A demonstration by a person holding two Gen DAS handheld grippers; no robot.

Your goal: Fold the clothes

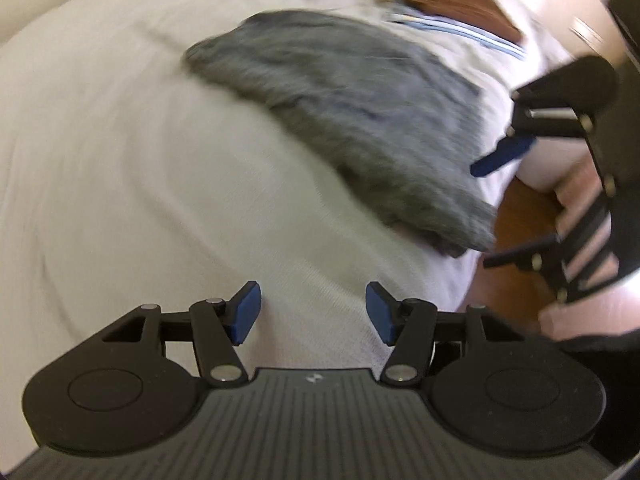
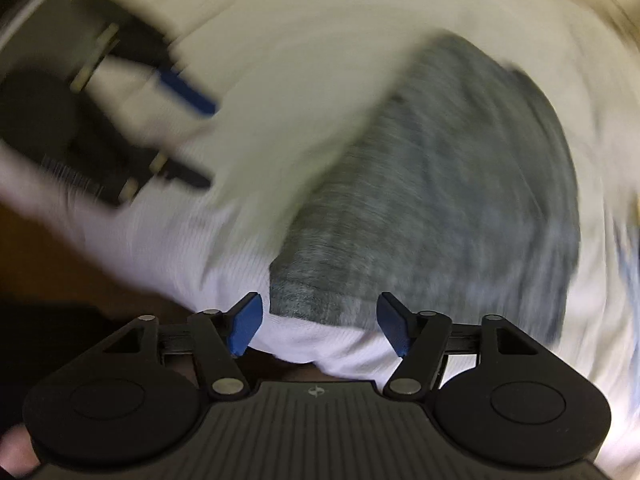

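I am working over a bed covered by a white sheet (image 1: 120, 160), and the pictures are blurring. The grey garment (image 1: 352, 120) is lying flat on this sheet, near the bed edge, its long axis running away from that edge. My right gripper (image 2: 320, 326) is hanging directly before the garment's near hem, jaws apart and empty. My left gripper (image 1: 313, 312) is also spread and empty, beside the garment over bare sheet. I am judging the right one nearer.

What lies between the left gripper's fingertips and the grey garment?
In the left wrist view, only bare white bedsheet separates the open left gripper from the grey garment.
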